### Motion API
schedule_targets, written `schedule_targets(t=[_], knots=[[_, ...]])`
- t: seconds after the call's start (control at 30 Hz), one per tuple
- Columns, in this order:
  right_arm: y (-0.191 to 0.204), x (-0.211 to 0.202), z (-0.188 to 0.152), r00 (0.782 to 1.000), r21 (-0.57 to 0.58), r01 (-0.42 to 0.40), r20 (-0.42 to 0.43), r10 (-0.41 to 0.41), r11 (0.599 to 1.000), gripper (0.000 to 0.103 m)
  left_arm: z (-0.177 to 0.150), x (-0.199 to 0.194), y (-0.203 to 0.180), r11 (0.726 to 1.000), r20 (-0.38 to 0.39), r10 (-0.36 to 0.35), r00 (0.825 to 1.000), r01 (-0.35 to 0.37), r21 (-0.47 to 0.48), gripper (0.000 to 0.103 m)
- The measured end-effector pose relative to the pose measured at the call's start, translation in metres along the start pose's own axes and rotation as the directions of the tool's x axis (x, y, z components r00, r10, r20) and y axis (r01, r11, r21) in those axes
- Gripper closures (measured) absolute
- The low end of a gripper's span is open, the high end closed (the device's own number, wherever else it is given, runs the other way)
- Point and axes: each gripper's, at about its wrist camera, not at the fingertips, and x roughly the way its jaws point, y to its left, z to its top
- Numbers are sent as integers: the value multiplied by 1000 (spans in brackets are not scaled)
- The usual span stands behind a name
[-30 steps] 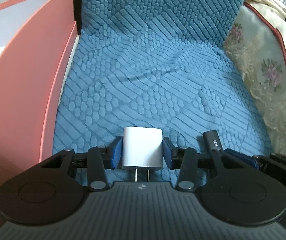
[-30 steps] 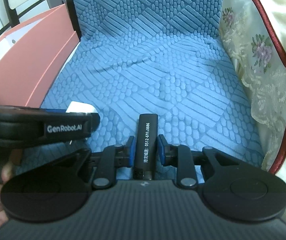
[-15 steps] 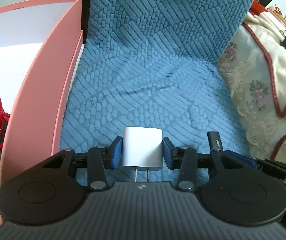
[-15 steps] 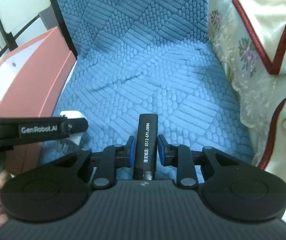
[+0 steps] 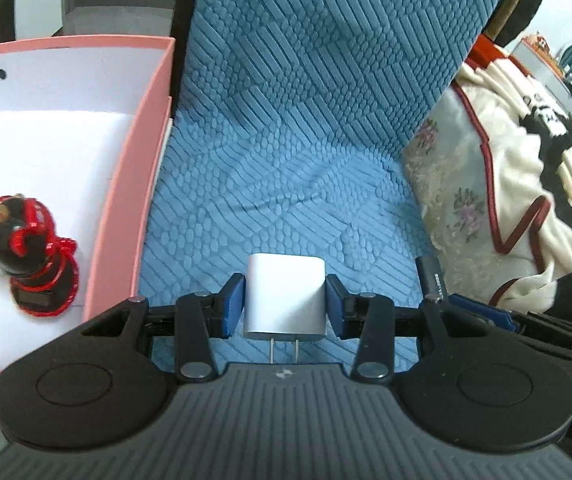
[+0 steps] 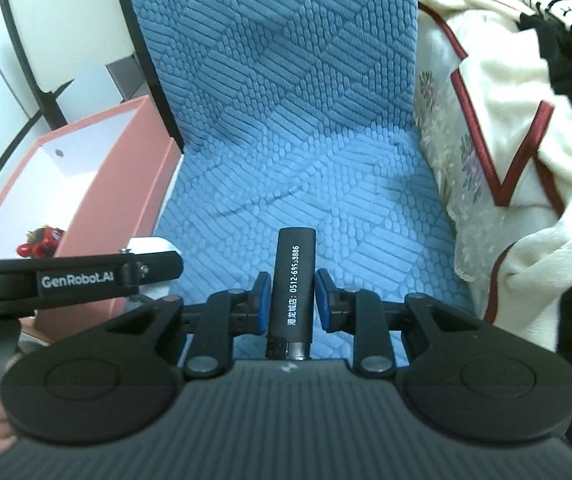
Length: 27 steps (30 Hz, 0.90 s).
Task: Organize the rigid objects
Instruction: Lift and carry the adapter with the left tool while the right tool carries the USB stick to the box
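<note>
Black lighter point(image 6: 293, 280) lengthwise along gripper point(image 6: 291, 300)

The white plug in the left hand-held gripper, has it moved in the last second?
Yes. The white plug has risen: the pink box, earlier seen side-on, now shows its inside from above.

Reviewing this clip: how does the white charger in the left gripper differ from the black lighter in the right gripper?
The white charger is a squat, rounded block; the black lighter is a long, slim stick. The charger's face is plain, while the lighter carries white printed text and numbers along its side. The charger shows two metal prongs pointing back at the camera; the lighter shows its metal head there. Both are clamped between blue pads, in the left gripper and the right gripper, above the blue cushion.
</note>
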Motion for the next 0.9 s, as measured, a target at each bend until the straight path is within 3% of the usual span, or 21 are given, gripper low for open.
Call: schedule_targets(t=[0.6, 0.9], knots=[[34, -56, 8, 998, -53, -31, 62, 34, 998, 76, 3, -72, 17, 998, 67, -16, 998, 20, -53, 54], [74, -71, 12, 992, -109, -88, 82, 97, 990, 76, 4, -110, 44, 997, 114, 13, 993, -4, -75, 54]])
